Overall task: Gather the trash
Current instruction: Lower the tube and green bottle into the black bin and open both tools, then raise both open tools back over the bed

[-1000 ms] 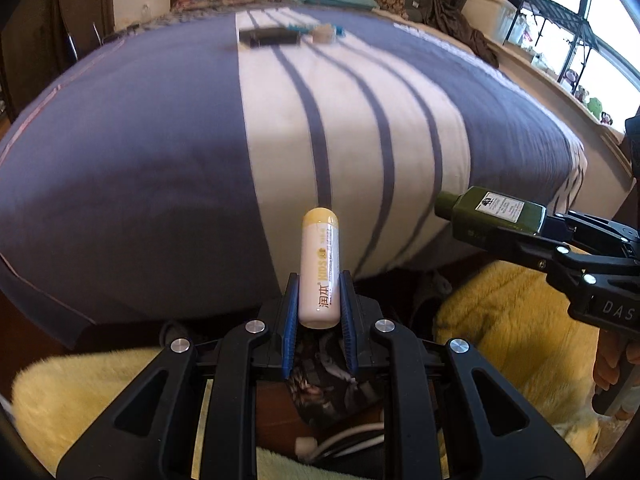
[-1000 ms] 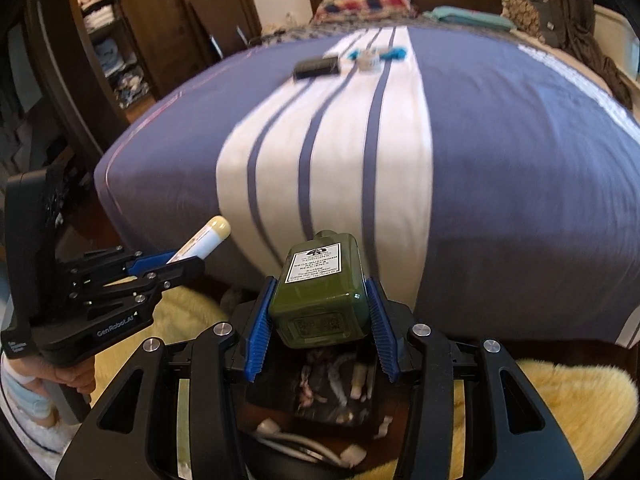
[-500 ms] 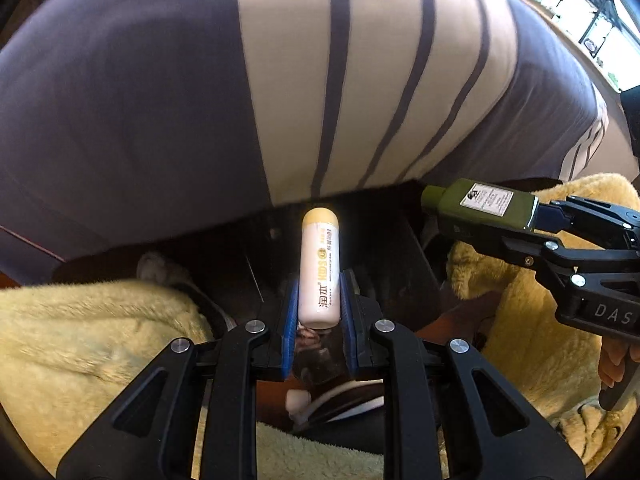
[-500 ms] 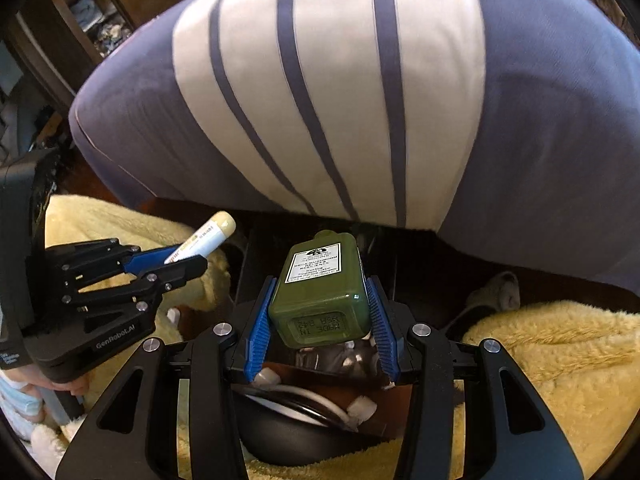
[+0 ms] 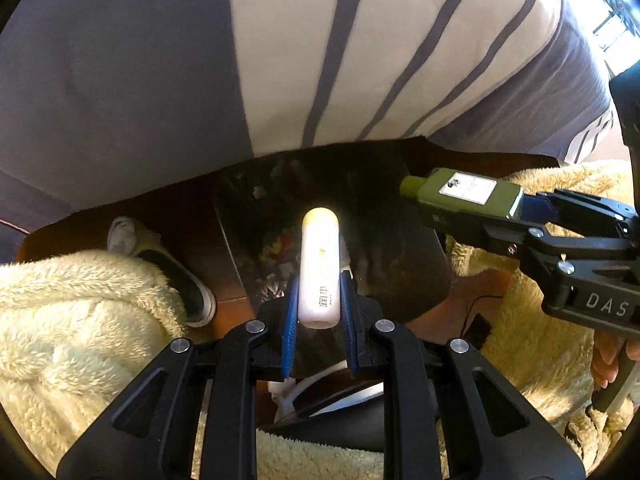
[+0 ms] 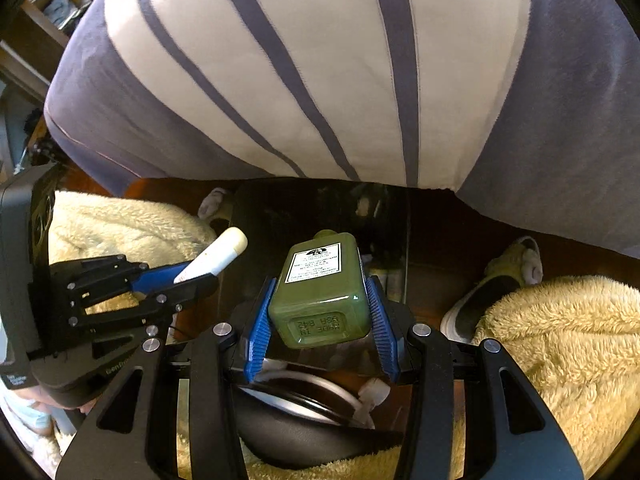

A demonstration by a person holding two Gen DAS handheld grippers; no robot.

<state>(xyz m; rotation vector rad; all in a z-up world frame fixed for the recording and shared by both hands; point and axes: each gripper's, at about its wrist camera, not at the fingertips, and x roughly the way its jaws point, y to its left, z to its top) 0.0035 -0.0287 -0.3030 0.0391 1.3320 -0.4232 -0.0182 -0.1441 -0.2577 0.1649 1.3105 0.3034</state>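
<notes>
Trash in hand is two items: a white tube with a yellowish cap, clamped between the blue pads of the left gripper, and a green bottle with a white label, clamped base-first between the pads of the right gripper. Both grippers point steeply down over a dark bin lined with a black bag that stands on the floor at the foot of a bed with a grey and white striped cover. In the left wrist view the tube sits at centre over the bin's opening, and the bottle hangs at about 3 o'clock from it, near the bin's right edge. In the right wrist view the tube shows at about 9 o'clock from the bottle. Fluffy yellow fabric lies on both sides, and a slipper rests on the floor at 3 o'clock.
</notes>
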